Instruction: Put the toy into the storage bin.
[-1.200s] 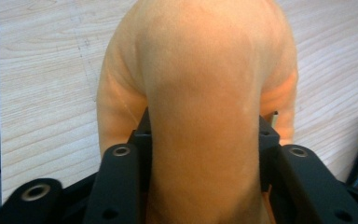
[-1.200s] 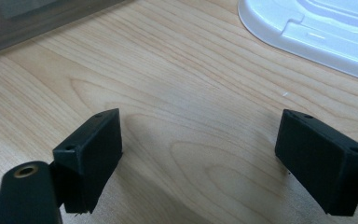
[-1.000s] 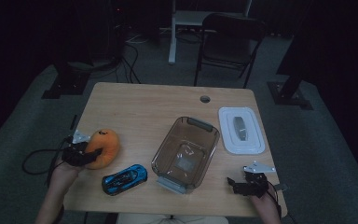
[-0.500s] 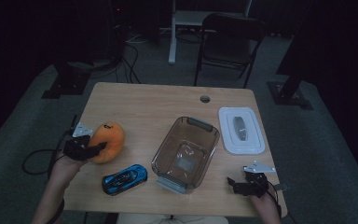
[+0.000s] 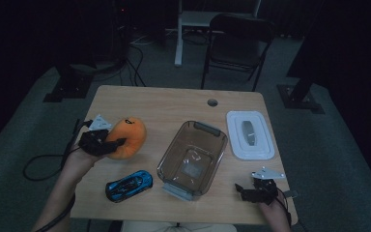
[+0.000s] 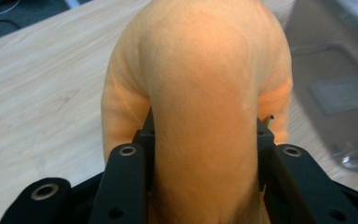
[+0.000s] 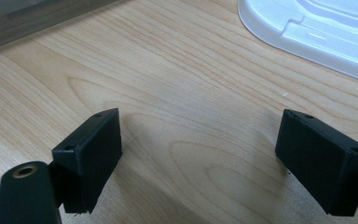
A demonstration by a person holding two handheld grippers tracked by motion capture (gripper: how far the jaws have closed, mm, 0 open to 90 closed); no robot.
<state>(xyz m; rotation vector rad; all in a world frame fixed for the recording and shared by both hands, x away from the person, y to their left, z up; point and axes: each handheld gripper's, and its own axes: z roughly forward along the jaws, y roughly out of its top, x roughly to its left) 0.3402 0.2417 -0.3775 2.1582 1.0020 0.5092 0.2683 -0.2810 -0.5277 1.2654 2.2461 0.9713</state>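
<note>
An orange plush toy [image 5: 128, 137] hangs above the table's left side, with my left gripper [image 5: 107, 143] shut on it. In the left gripper view the plush toy [image 6: 205, 93] bulges up between the two black jaws, which squeeze its sides. My right gripper [image 5: 251, 189] rests low at the table's front right, open, its jaws wide apart over bare wood [image 7: 200, 154]. A clear brown-tinted container [image 5: 193, 157] stands empty in the middle of the table. A blue toy car [image 5: 128, 184] lies near the front edge, below the plush toy.
A white lid [image 5: 249, 134] lies flat at the right, beyond my right gripper; its edge [image 7: 307, 32] is close ahead in the right gripper view. The table [image 5: 174, 104] has a cable hole [image 5: 212, 102] at the back. A black chair [image 5: 236, 34] stands behind it.
My left gripper has lifted the orange plush toy off the table and carried it a little toward the middle. The right gripper has stayed where it was.
</note>
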